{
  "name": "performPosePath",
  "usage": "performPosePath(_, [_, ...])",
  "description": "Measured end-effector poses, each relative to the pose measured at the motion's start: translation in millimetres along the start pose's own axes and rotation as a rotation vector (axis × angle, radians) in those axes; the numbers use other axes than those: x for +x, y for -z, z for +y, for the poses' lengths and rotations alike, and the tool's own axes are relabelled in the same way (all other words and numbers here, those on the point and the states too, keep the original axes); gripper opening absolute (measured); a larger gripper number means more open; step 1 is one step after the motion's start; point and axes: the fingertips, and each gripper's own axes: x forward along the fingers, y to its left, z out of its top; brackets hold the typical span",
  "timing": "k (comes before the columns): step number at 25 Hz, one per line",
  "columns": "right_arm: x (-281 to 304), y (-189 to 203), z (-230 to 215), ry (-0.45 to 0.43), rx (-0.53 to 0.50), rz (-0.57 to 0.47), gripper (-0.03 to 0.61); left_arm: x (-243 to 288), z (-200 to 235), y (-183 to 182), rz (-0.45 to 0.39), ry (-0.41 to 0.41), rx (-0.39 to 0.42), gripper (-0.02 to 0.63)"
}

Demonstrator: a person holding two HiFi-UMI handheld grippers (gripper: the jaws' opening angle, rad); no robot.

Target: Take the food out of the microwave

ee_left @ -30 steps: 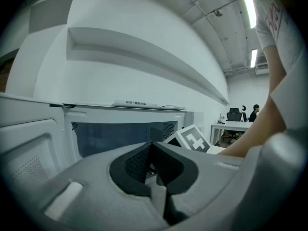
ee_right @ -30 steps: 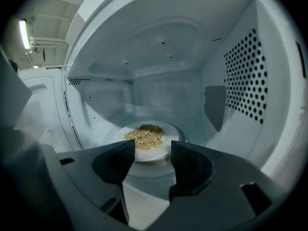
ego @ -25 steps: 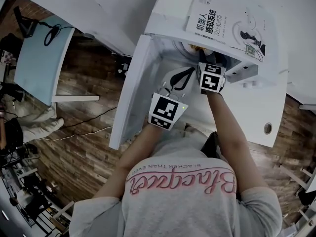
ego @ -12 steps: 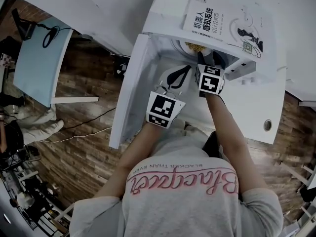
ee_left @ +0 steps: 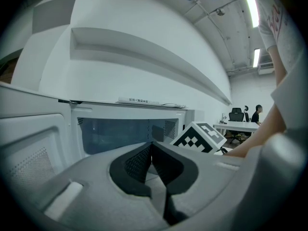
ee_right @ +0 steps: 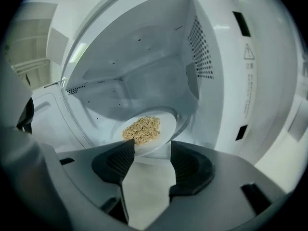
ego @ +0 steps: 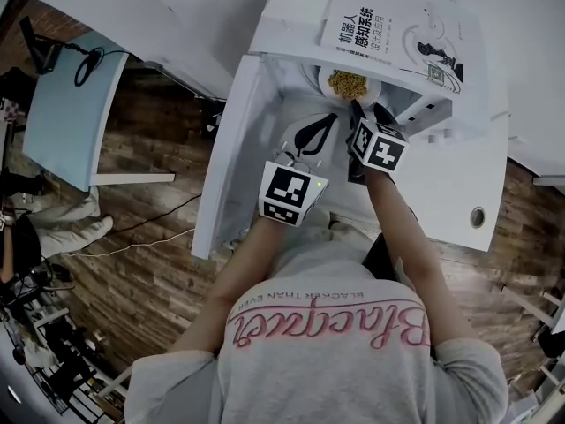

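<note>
Your left gripper [ee_left: 151,147] is idling nearest you, its fingers pressed together on nothing, facing the window of the open door [ee_left: 115,134]. Your right gripper [ee_right: 152,147] is pointing into the microwave [ee_right: 144,76] with its fingers spread apart. The near rim of the plate [ee_right: 162,121] is lying just at their tips, not pinched, and the plate itself is sitting inside the cavity. The risk I am seeing is in the grip. If you are closing on only that thin edge, the plate is likely to be slipping or tipping on its way out. That would be sending the loose food [ee_right: 142,128] heaped in its middle onto the microwave floor. Drawing it out too low is also risking a knock against the front lip of the opening. Counting outward, I am finding two grippers, one plate carrying one heap of food, one microwave with one door, and one book [ego: 397,29] lying on top of it.
</note>
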Motion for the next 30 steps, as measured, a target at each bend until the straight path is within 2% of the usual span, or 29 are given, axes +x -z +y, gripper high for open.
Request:
performPosePath(3, [-3, 1, -6, -0.004, 0.097, 0.003, 0.232, -3, 2, 3, 0.002, -0.016, -0.004, 0.008])
performPosePath(6, [-5, 0, -9, -0.023, 0.126, 0.002, 0.221, -7, 5, 8, 0.010, -0.035, -0.009, 0.008])
performPosePath(9, [-4, 1, -11, -0.071, 0.185, 0.000, 0.184, -9, 6, 8, 0.006, -0.045, -0.015, 0.008])
performPosePath(10, [-2, 1, -10, -0.099, 0.223, 0.003, 0.149, -9, 7, 8, 0.004, -0.048, -0.016, 0.008])
performPosePath(14, [2, 1, -2, -0.181, 0.336, 0.017, 0.111, -8, 6, 6, 0.003, -0.053, -0.015, 0.008])
performPosePath(20, [-6, -2, 3, -0.205, 0.426, -0.039, 0.061, -10, 9, 3, -0.003, -0.066, -0.016, 0.008])
performPosePath(26, [-13, -7, 2, -0.305, 0.680, -0.068, 0.023, -12, 7, 5, -0.004, -0.071, -0.033, 0.008])
performPosePath(30, [-21, -9, 3, -0.359, 0.770, -0.081, 0.020, -13, 3, 4, -0.008, -0.072, -0.040, 0.008])
